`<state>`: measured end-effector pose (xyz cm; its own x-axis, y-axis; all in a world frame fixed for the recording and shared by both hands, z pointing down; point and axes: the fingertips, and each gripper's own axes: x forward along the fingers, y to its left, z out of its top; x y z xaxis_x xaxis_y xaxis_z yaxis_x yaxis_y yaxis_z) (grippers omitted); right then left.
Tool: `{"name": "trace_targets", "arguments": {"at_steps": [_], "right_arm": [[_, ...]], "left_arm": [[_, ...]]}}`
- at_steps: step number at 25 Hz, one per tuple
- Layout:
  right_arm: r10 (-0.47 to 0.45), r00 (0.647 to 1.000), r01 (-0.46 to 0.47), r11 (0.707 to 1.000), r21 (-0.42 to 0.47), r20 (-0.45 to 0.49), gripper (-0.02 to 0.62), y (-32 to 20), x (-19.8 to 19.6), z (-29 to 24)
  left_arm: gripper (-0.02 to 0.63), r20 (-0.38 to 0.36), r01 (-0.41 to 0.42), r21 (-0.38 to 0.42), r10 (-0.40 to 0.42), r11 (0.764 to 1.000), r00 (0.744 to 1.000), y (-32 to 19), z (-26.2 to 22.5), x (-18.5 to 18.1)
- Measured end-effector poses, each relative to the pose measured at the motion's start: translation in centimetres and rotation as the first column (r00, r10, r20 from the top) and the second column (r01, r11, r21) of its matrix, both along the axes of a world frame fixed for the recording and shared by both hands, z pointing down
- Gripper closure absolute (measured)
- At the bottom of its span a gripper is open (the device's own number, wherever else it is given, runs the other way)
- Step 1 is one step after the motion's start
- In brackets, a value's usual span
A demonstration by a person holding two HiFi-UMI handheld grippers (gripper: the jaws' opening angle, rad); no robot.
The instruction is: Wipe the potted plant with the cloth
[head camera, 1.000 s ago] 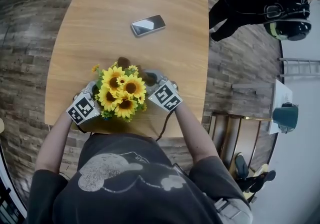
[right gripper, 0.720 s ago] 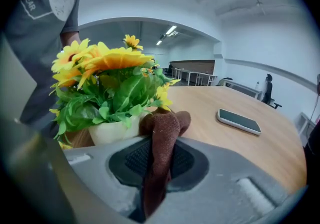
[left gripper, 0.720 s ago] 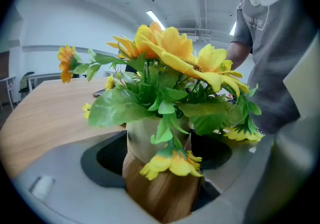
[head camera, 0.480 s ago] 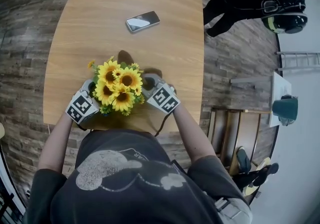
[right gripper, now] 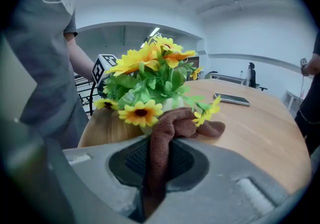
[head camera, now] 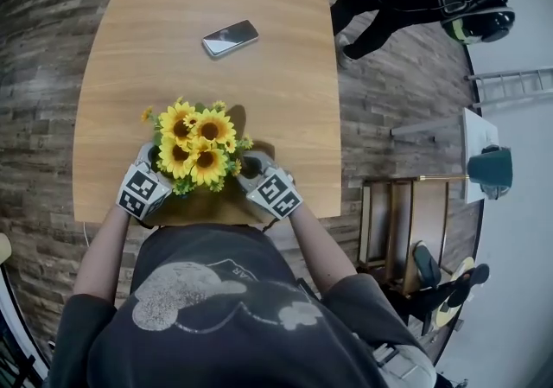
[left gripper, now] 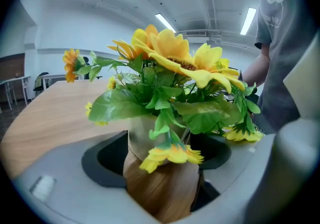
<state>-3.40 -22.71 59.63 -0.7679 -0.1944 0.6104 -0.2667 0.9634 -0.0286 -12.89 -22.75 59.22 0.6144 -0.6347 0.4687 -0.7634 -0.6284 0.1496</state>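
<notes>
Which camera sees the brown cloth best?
The right gripper view: the brown cloth fills its middle, pinched in the right gripper and lying against the potted plant. In the head view the plant and gripper mostly cover it; the left gripper view shows none of it.

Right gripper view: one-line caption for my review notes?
Hand-held gripper clamps a brown cloth by potted sunflowers on wooden table.

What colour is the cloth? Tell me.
Brown. The cloth shows best in the right gripper view.
</notes>
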Motion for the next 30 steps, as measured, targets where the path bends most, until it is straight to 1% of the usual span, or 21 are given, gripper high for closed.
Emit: {"name": "trace_targets", "arguments": {"at_steps": [3, 5, 6, 8, 9, 10, 12, 14, 15, 17, 19, 21, 24, 26, 28, 30], "right_arm": [[0.030, 1.000, -0.030, 1.000, -0.006, 0.010, 0.549, 0.9, 0.1, -0.1], [0.067, 0.998, -0.067, 0.998, -0.001, 0.016, 0.549, 0.9, 0.2, -0.2], [0.098, 0.995, -0.098, 0.995, -0.001, 0.025, 0.549, 0.7, 0.4, -0.3], [0.193, 0.980, -0.193, 0.981, -0.013, 0.057, 0.549, -0.1, 1.3, -0.7], [0.254, 0.964, -0.253, 0.967, -0.024, 0.077, 0.549, -0.6, 1.9, -0.9], [0.321, 0.942, -0.319, 0.947, -0.039, 0.097, 0.549, -1.1, 2.6, -1.1], [0.456, 0.881, -0.449, 0.890, -0.077, 0.125, 0.549, -1.7, 4.5, -1.2], [0.560, 0.819, -0.550, 0.829, -0.104, 0.129, 0.549, -1.7, 6.4, -1.2], [0.595, 0.794, -0.585, 0.804, -0.106, 0.125, 0.549, -1.7, 7.3, -1.3], [0.642, 0.757, -0.635, 0.767, -0.095, 0.122, 0.549, -1.8, 8.7, -1.7], [0.677, 0.725, -0.671, 0.736, -0.090, 0.131, 0.549, -1.8, 9.7, -2.1], [0.701, 0.697, -0.696, 0.712, -0.096, 0.149, 0.549, -1.7, 10.5, -2.4], [0.720, 0.670, -0.713, 0.692, -0.112, 0.182, 0.549, -1.5, 11.6, -2.9], [0.720, 0.661, -0.712, 0.691, -0.129, 0.210, 0.549, -0.8, 12.0, -3.3], [0.705, 0.667, -0.696, 0.705, -0.137, 0.241, 0.549, 0.3, 12.2, -3.9], [0.673, 0.689, -0.668, 0.734, -0.123, 0.269, 0.549, 1.8, 12.5, -4.7]], "left_arm": [[0.189, 0.001, 0.010, 0.008, -0.010, 1.000, 1.000, 0.0, -0.1, 0.1], [0.189, -0.001, 0.013, 0.016, -0.013, 1.000, 1.000, 0.0, -0.2, 0.1], [0.189, -0.002, 0.019, 0.023, -0.019, 1.000, 1.000, -0.1, -0.4, 0.2], [0.174, 0.001, 0.045, 0.040, -0.045, 0.998, 0.999, -0.1, -0.6, 0.0], [0.168, -0.001, 0.065, 0.044, -0.065, 0.997, 0.998, 0.0, -0.8, -0.2], [0.169, -0.011, 0.085, 0.044, -0.085, 0.995, 0.996, 0.0, -1.2, -0.4], [0.167, -0.044, 0.117, 0.030, -0.115, 0.993, 0.992, 0.6, -1.9, -0.6], [0.167, -0.070, 0.128, 0.019, -0.126, 0.992, 0.990, 1.4, -2.1, -0.7], [0.167, -0.077, 0.129, 0.021, -0.127, 0.991, 0.989, 1.6, -2.2, -0.7], [0.167, -0.083, 0.129, 0.025, -0.126, 0.991, 0.989, 1.9, -1.9, -0.8], [0.166, -0.080, 0.133, 0.025, -0.130, 0.991, 0.988, 2.6, -1.2, -1.3], [0.166, -0.080, 0.145, 0.032, -0.142, 0.989, 0.987, 3.4, -1.3, -1.5], [0.166, -0.088, 0.183, 0.043, -0.179, 0.982, 0.980, 4.5, -2.5, -1.2], [0.167, -0.084, 0.206, 0.049, -0.201, 0.977, 0.976, 5.9, -2.7, -1.0], [0.166, -0.078, 0.232, 0.056, -0.227, 0.971, 0.971, 7.5, -3.5, -0.7], [0.166, -0.080, 0.274, 0.061, -0.268, 0.960, 0.960, 9.2, -4.2, -0.4]]}}
